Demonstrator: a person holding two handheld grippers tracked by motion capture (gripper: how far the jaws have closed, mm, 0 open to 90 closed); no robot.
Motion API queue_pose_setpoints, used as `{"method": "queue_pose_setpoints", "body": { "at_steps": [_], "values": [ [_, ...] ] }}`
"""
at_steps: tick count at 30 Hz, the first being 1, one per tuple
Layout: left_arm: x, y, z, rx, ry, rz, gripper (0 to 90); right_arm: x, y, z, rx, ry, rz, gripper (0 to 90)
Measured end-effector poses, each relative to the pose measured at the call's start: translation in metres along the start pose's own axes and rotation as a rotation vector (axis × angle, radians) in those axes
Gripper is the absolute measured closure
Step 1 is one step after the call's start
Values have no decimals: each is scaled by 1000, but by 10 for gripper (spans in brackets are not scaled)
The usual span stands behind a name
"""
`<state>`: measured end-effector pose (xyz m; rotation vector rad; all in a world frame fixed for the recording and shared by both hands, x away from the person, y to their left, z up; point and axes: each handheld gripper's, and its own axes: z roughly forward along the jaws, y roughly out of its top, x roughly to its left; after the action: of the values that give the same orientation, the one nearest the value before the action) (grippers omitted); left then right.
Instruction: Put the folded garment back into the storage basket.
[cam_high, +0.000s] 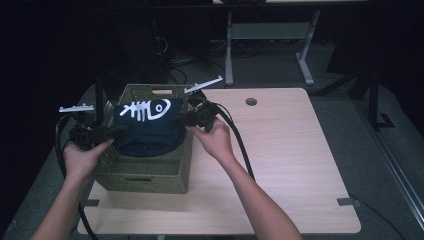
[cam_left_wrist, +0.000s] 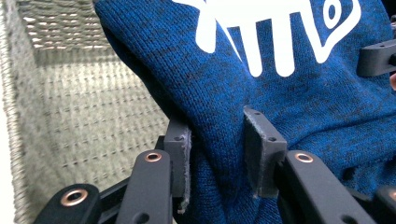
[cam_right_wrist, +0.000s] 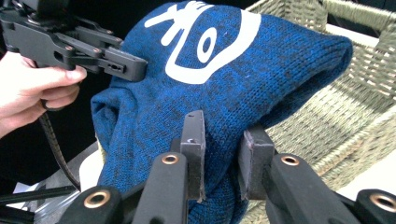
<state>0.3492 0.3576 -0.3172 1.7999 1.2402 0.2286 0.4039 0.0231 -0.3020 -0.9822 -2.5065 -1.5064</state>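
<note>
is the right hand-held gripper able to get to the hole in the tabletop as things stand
Probably not right away. The right hand-held gripper is shut on the blue knit garment over the wicker basket. The hole lies on bare tabletop with nothing between, so the path looks free once it lets go.

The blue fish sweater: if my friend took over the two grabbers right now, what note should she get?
Left gripper: shut on the blue sweater, pinching a fold at its left side.
Right gripper: shut on the sweater's right side.
The sweater with the white fish-bone print hangs between both grippers over the open green woven basket, which stands at the left end of the wooden table.
Done: both grips are on.
Left, probably: lower it into the basket, or lift it clear, then let go; which one can't be told.
</note>
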Motion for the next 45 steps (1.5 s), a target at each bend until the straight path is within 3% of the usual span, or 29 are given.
{"method": "queue_pose_setpoints", "body": {
  "at_steps": [15, 30, 37, 45],
  "values": [
    [17, -12, 2, 16, 58, -42, 648, 5, -6, 33, 37, -5, -9, 741],
    [18, -17, 18, 86, 93, -23, 644, -6, -24, 46, 94, -20, 17, 728],
    [16, -18, 28, 148, 130, 19, 642, -10, -31, 53, 134, -35, 16, 723],
    [21, -22, 29, 154, 140, -6, 639, -9, -32, 59, 159, -60, -1, 716]
  ]
}}
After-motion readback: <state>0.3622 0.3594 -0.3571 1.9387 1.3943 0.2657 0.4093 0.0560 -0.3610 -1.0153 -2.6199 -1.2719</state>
